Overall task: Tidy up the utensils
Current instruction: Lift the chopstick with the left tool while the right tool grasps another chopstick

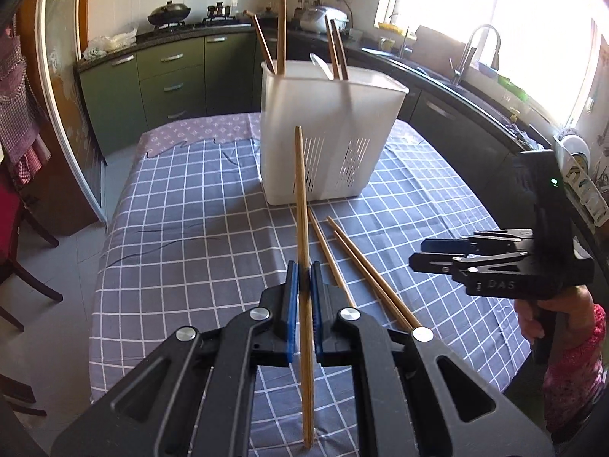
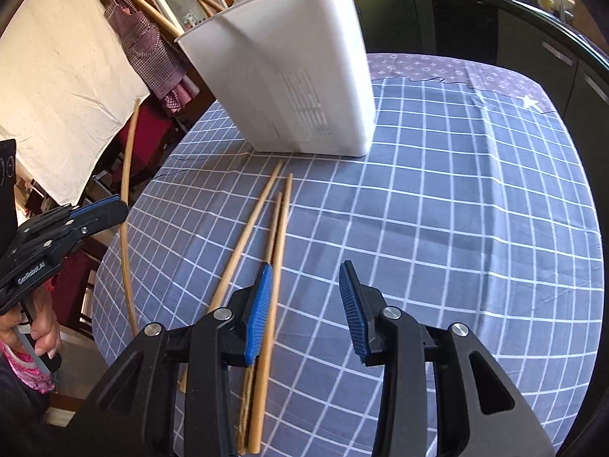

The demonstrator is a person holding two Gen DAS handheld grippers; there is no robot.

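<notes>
The left gripper (image 1: 304, 278) is clenching a single bamboo chopstick (image 1: 302, 198) between its blue pads, gripping it near the middle of its length, so the stick is standing steeply with its upper end pointing toward the white utensil holder (image 1: 331, 141). The holder is standing upright on the checked tablecloth (image 1: 182, 228), and several chopsticks and a pale spoon handle (image 1: 319, 64) are already leaning inside it. Three loose chopsticks (image 2: 274, 228) are lying on the cloth just in front of the holder, close together and roughly parallel.

The right gripper (image 2: 306, 304) is hanging above those loose sticks with its jaws parted and nothing between them; its left pad is sitting over the nearest stick, though contact cannot be confirmed.

Judgement on the step in hand: the left hand is carrying its stick to the holder. To do this well, the lower tip should clear the rim before descending, and the stick should be kept near upright so that it does not snag on the ones already inside. Release should come only once the tip is well inside. With so narrow a grip, the stick may pivot between the pads, so steady, slow travel is advisable. The right gripper ought to centre on one stick only.
</notes>
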